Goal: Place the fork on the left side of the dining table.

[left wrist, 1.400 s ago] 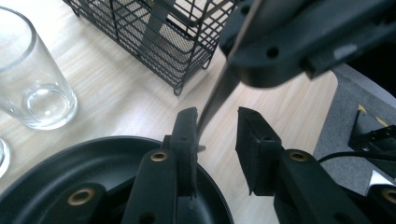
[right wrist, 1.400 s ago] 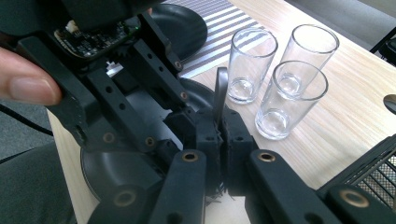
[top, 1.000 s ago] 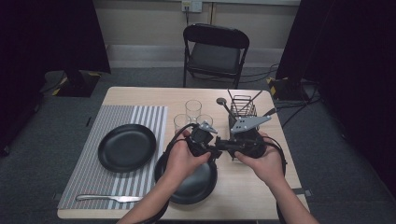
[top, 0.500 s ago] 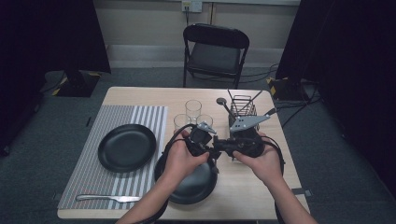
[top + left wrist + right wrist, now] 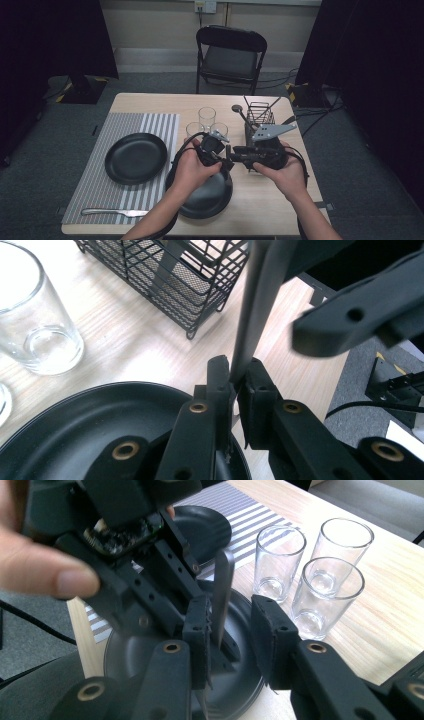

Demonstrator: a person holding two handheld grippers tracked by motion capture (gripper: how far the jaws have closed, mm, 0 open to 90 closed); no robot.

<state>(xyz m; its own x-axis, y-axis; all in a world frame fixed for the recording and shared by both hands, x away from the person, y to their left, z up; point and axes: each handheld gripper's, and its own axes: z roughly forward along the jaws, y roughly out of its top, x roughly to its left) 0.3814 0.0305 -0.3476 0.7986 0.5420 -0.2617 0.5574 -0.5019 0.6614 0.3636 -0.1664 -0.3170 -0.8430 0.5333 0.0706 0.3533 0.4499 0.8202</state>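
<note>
A thin grey metal utensil (image 5: 250, 310) is clamped by the left gripper (image 5: 234, 385) above the black round plate (image 5: 210, 192) at the tabletop's near edge. The right gripper (image 5: 230, 625), whose jaws have just been opening, is held loosely around it, pads apart.

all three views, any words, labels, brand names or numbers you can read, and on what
None can be read. The glasses, black plates, striped placemat and wire basket carry no print. The small circuit board on the left tongs has marks too small to read.
</note>
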